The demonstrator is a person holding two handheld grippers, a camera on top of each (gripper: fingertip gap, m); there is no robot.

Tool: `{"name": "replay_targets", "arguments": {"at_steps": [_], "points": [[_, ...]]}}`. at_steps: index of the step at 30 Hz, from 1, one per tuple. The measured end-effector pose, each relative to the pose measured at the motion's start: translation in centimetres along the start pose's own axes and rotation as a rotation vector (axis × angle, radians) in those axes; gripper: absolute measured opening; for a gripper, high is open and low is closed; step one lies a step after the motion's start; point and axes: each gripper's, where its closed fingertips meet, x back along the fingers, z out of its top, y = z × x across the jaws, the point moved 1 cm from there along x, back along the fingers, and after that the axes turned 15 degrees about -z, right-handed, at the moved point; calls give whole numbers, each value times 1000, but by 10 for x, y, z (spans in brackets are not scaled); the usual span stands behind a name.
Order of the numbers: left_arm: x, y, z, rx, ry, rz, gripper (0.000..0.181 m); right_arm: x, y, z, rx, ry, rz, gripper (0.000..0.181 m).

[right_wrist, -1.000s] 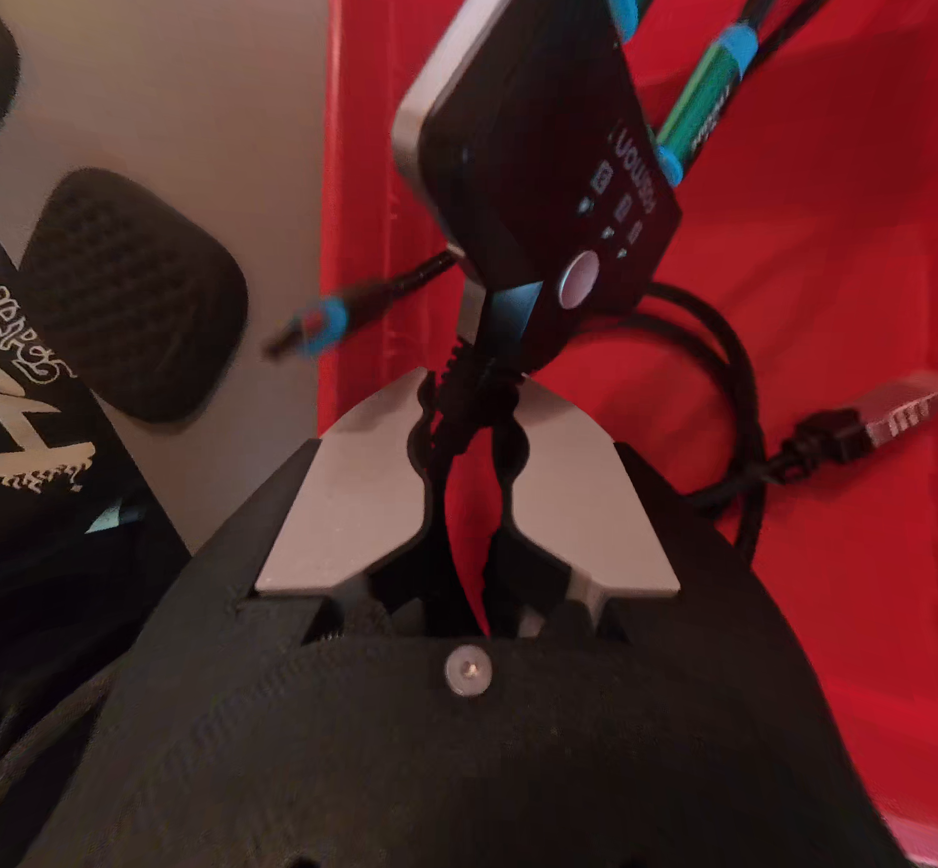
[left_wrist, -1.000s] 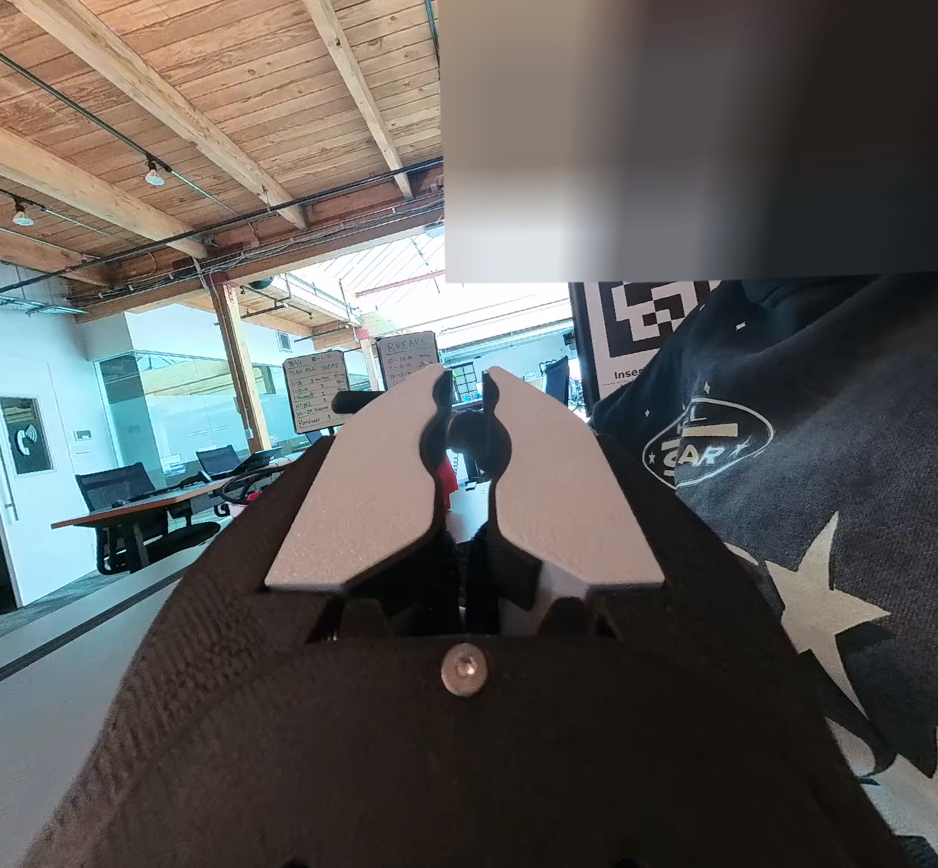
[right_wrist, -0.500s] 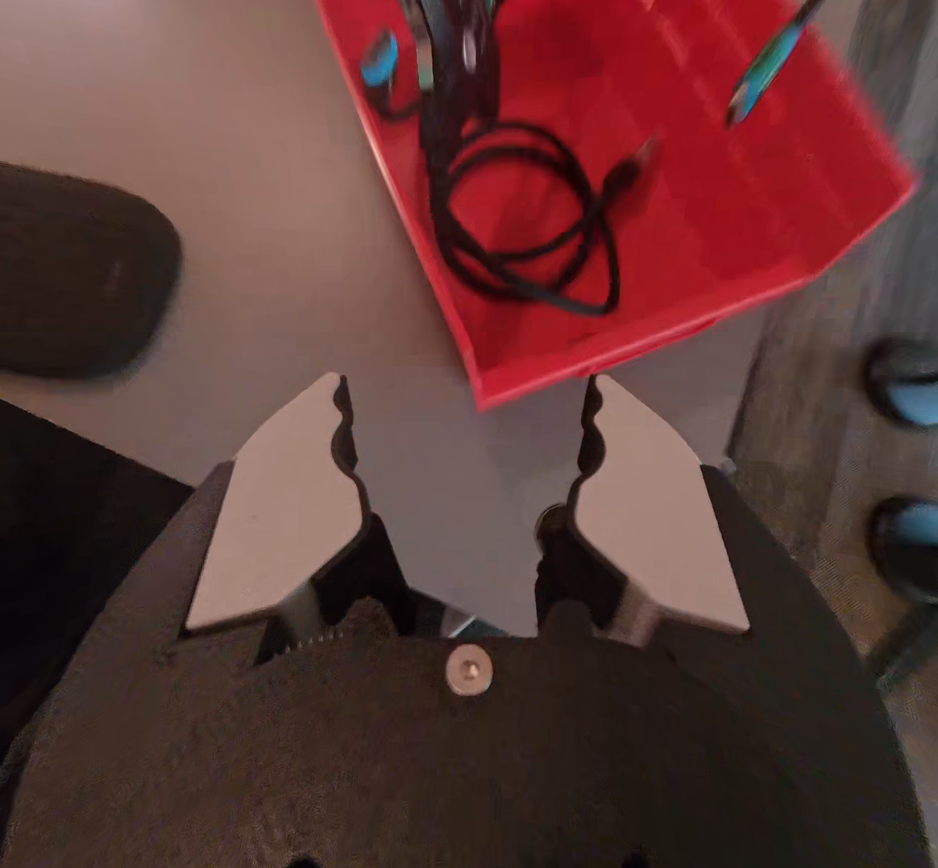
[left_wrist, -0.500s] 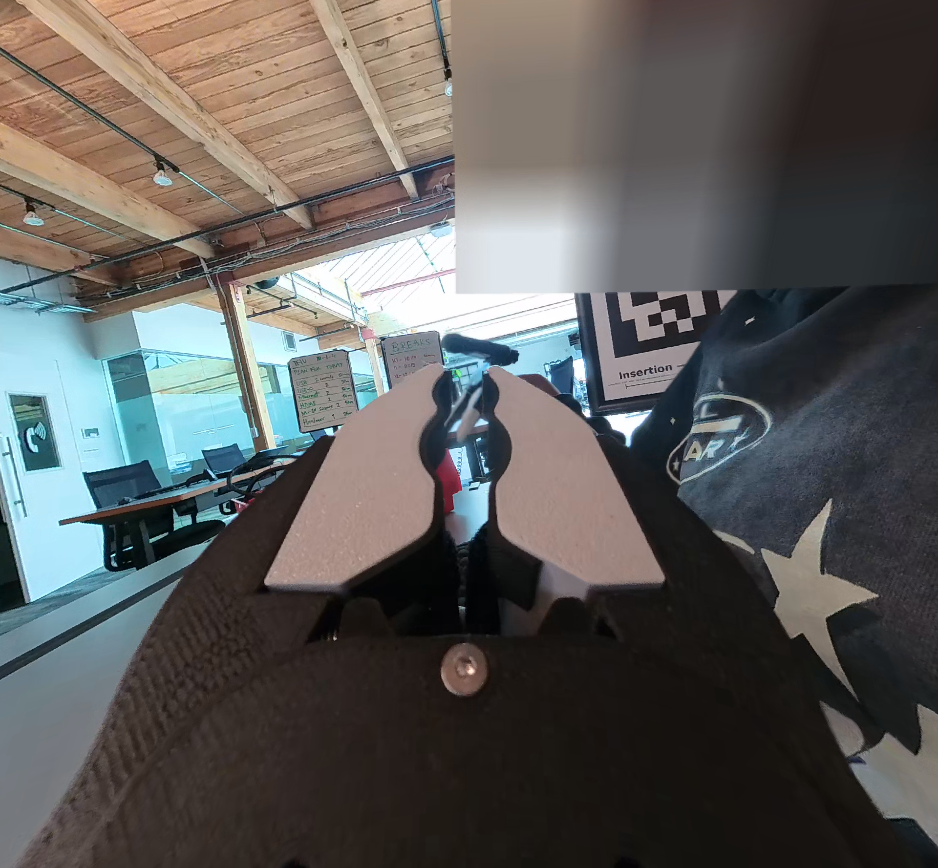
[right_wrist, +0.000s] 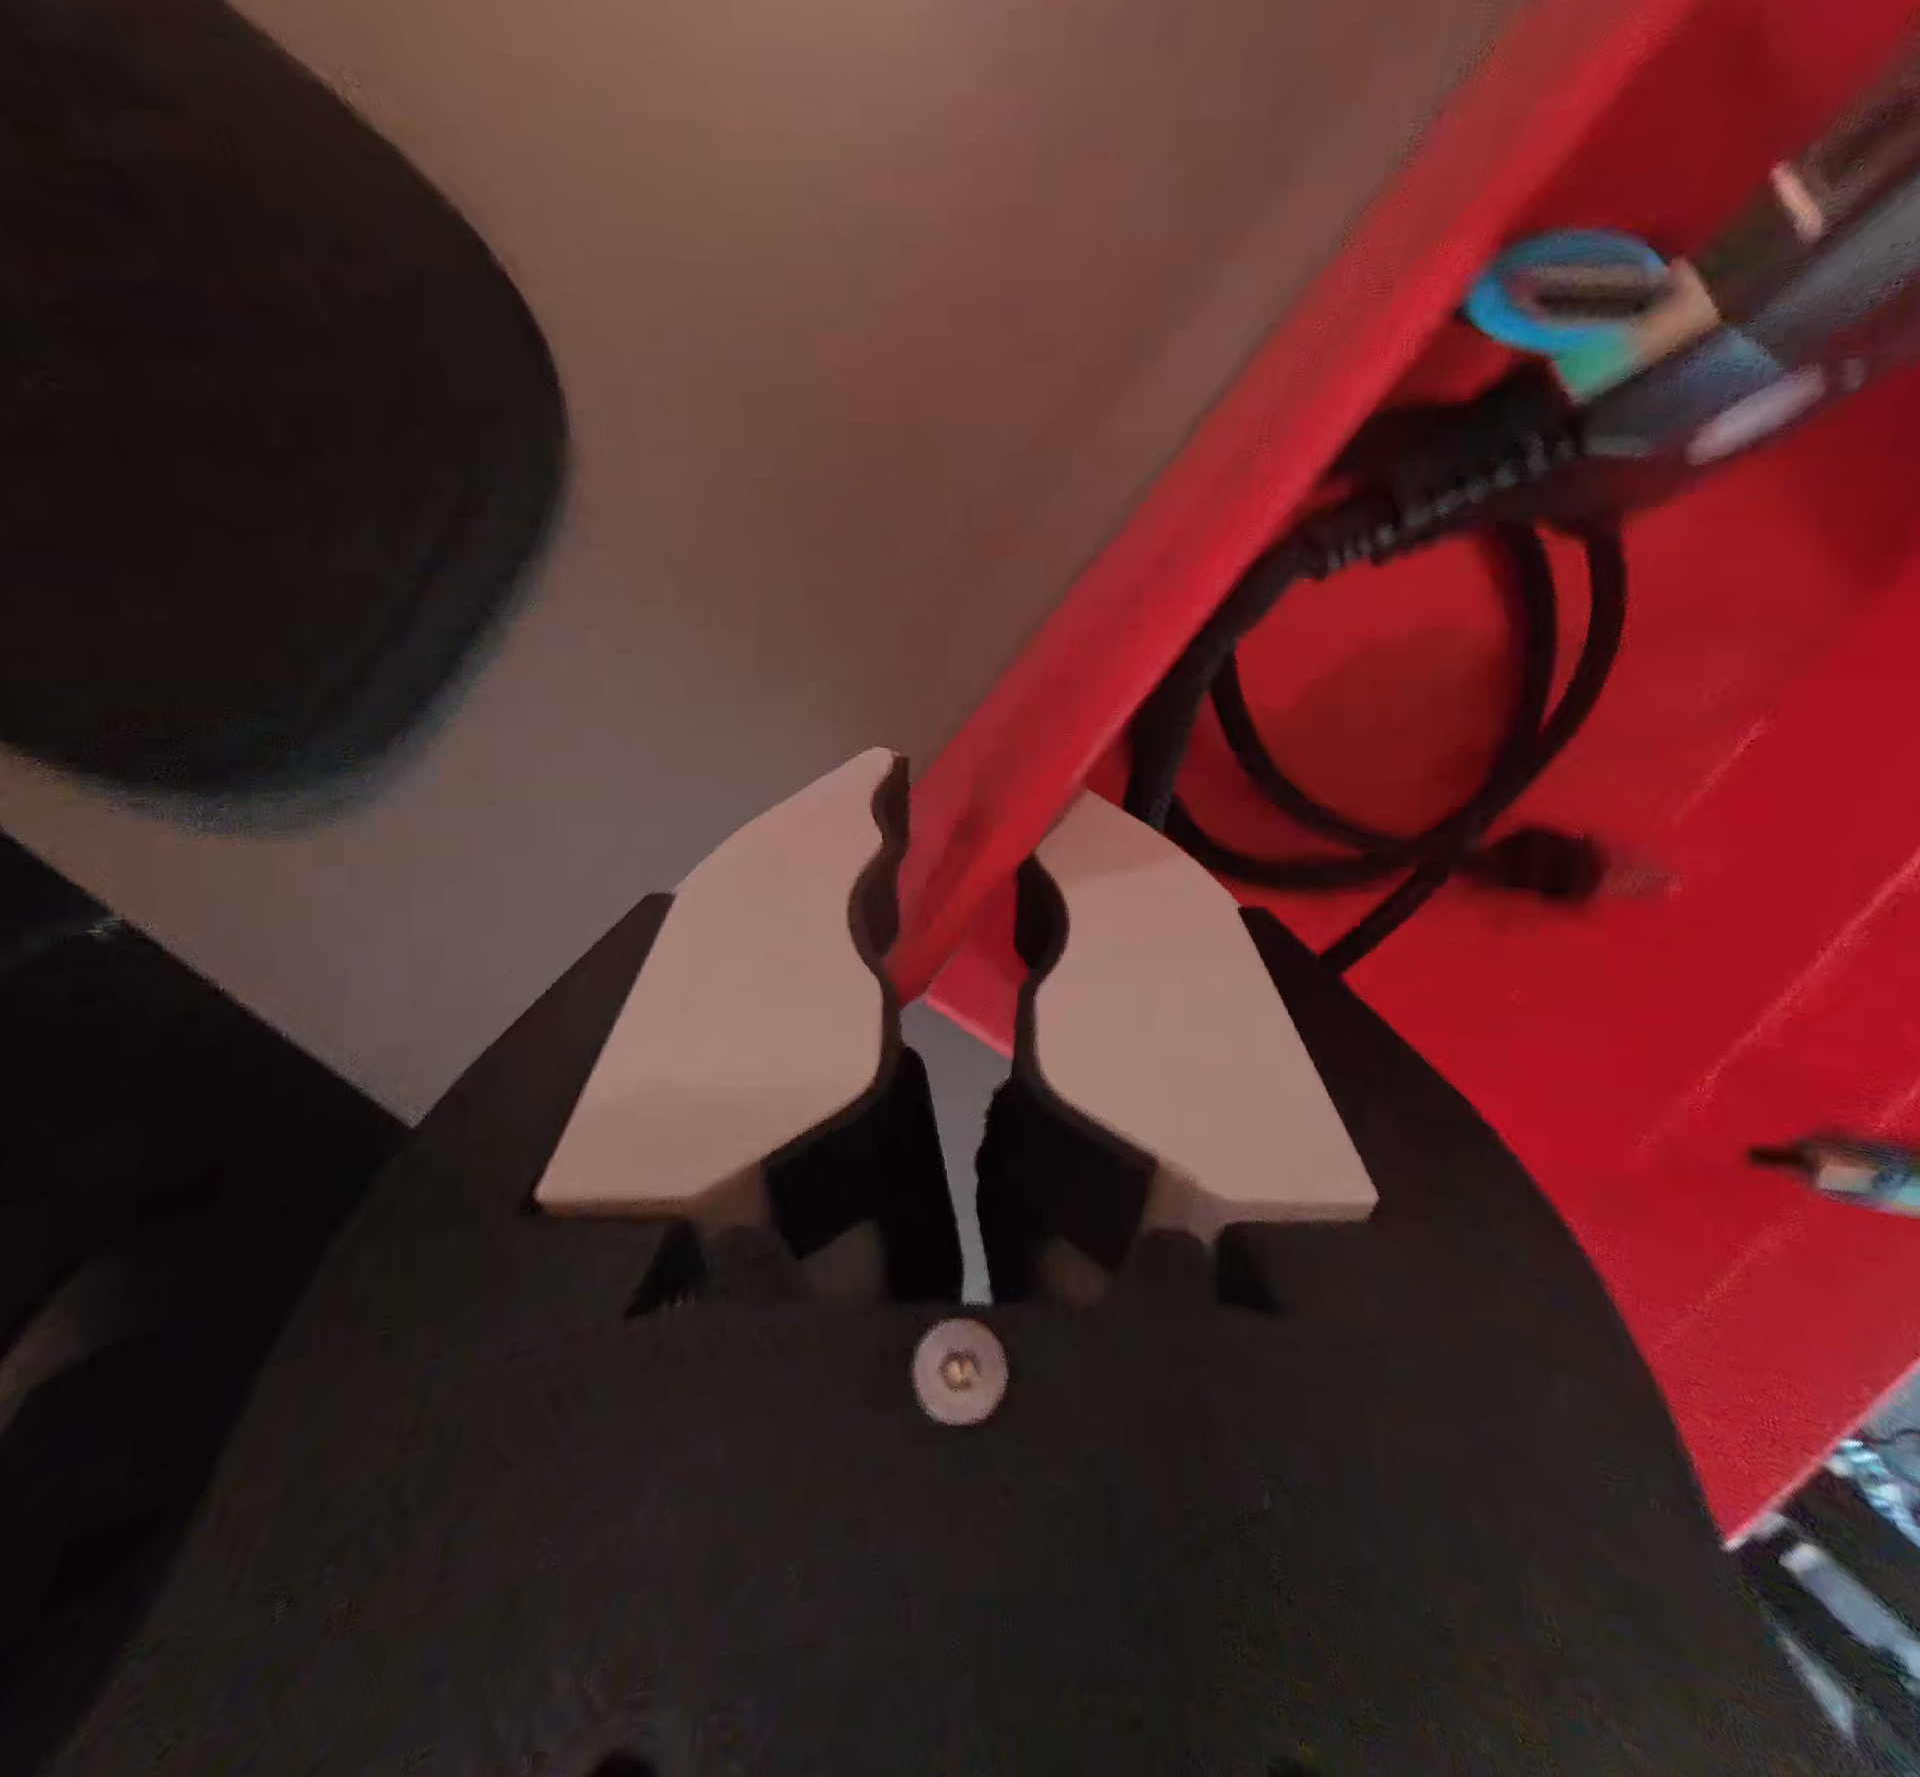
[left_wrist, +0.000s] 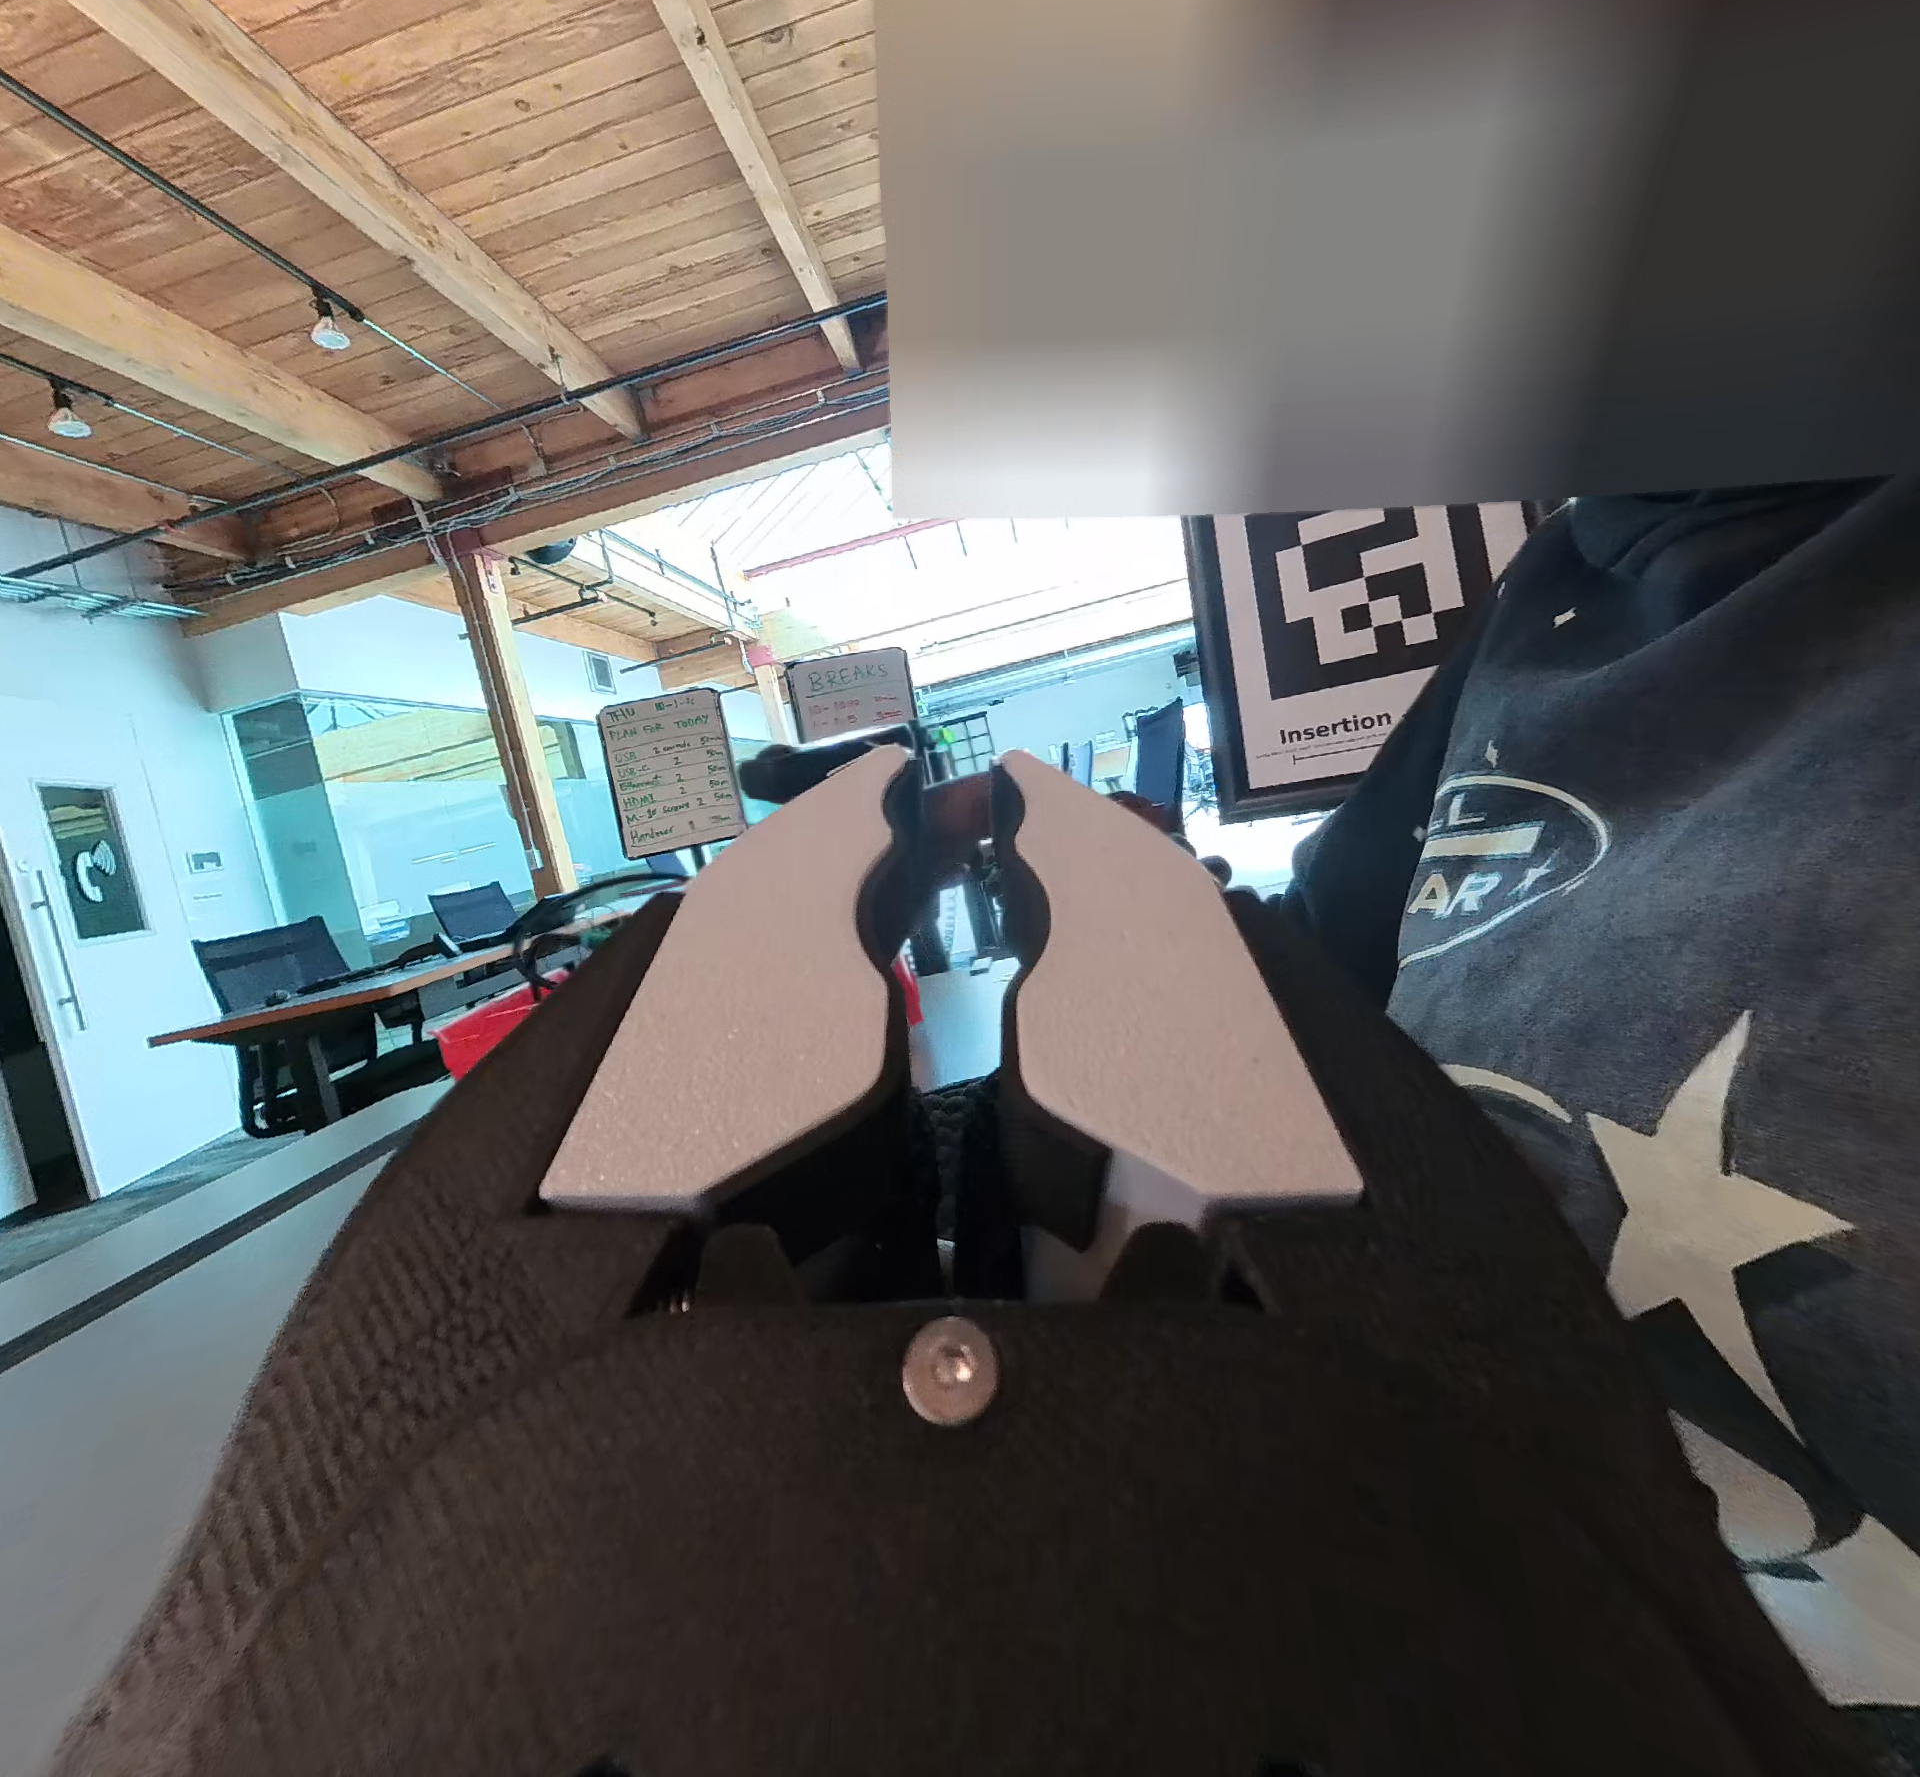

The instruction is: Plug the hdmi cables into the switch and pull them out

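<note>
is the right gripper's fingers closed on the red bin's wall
Yes, the right gripper has its fingers either side of the red bin wall at its corner, nearly shut.

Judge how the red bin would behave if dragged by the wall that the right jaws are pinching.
The red bin would probably slide rather than lift: the right gripper grips one thin wall near a corner, so it may pivot. The smooth table suggests little friction. The loose coiled black cable and switch inside would likely shift.

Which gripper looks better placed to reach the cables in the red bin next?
Right, probably: the right gripper sits at the red bin rim beside the cables; the left gripper points away.
</note>
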Motion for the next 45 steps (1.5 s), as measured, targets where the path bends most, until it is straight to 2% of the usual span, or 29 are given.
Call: {"name": "replay_targets", "arguments": {"at_steps": [3,6,9,13,14,16,18,21,23,24,27,29,31,34,37,39,41,45], "points": [[0,0,-1,-9,-11,10,11,-8,-14,41,-3,-19,-42,22],[0,0,-3,-16,-23,15,12,-13,-23,67,-19,-23,-80,24],[-1,1,-3,-23,-29,16,12,-16,-32,89,-76,17,-49,26],[1,-4,-2,-21,-67,54,13,-14,-33,94,-90,36,-16,45],[2,-7,-1,-22,-95,75,13,-8,-35,98,-100,90,11,50],[8,-17,5,-34,-177,149,17,17,-27,114,-153,270,9,59],[23,-34,16,-56,-286,278,27,55,-16,133,-191,511,-14,89],[70,-66,41,-96,-533,517,41,134,3,161,-272,1034,-107,127],[115,-88,60,-99,-747,676,48,195,10,164,-337,1409,-156,145],[139,-98,66,-105,-878,735,53,221,9,161,-356,1536,-154,145],[216,-125,69,-20,-1242,877,62,270,11,150,-423,1729,-168,146],[251,-136,54,127,-1351,893,67,295,16,139,-493,1852,-236,146],[272,-151,33,206,-1393,864,67,312,22,127,-567,1950,-310,140],[289,-169,2,255,-1415,783,59,326,26,106,-639,2051,-387,127],[301,-166,-16,309,-1508,705,45,336,30,88,-679,2113,-426,118],[297,-163,-18,295,-1508,658,24,341,32,76,-708,2156,-453,109],[292,-166,-11,254,-1464,688,4,345,35,66,-745,2198,-468,104],[274,-167,5,231,-1306,677,0,349,35,59,-780,2233,-460,101]]}}
